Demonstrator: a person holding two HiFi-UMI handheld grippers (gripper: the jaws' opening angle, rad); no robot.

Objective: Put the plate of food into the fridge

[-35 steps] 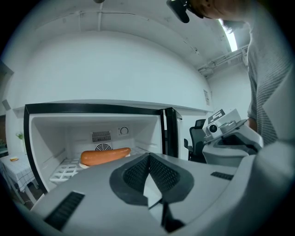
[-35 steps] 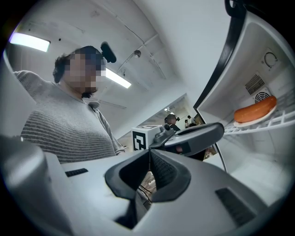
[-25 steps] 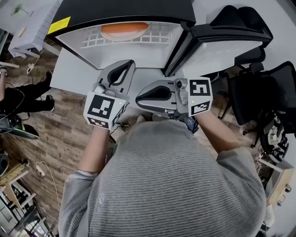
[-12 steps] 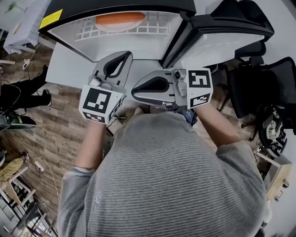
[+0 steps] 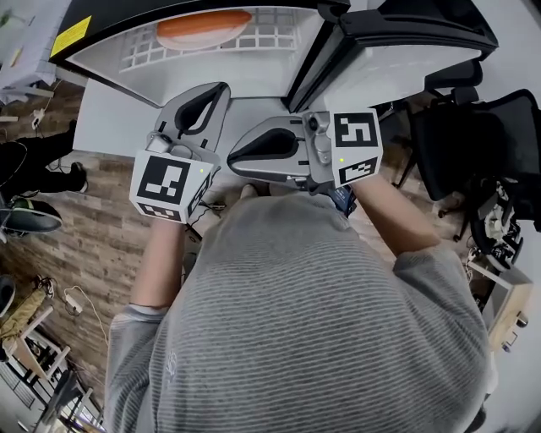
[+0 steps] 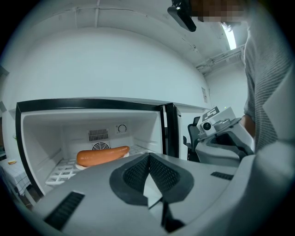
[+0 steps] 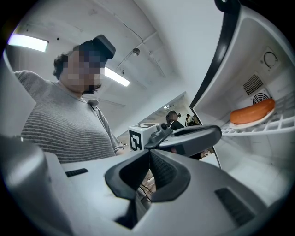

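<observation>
An orange sausage (image 5: 203,25) lies on a white plate (image 6: 82,166) on the wire shelf inside the open fridge (image 5: 110,59). My left gripper (image 5: 220,86) is held in front of the fridge's opening, pointing at it, shut and holding nothing. The sausage (image 6: 102,155) shows beyond its closed jaws in the left gripper view. My right gripper (image 5: 233,156) is beside it, pointing leftward across the front of the fridge, also shut and holding nothing. In the right gripper view the sausage (image 7: 252,112) and plate (image 7: 249,123) are at the far right and the left gripper (image 7: 184,138) is just ahead.
The fridge door (image 5: 406,46) stands open at the right, close to the right gripper. A black office chair (image 5: 473,144) is further right. Wooden floor (image 5: 76,237) with cables lies at the left. A second person (image 5: 34,165) stands at the left edge.
The whole scene has slid up and left in the head view. Both grippers stay shut and keep about the same distance from the fridge.
</observation>
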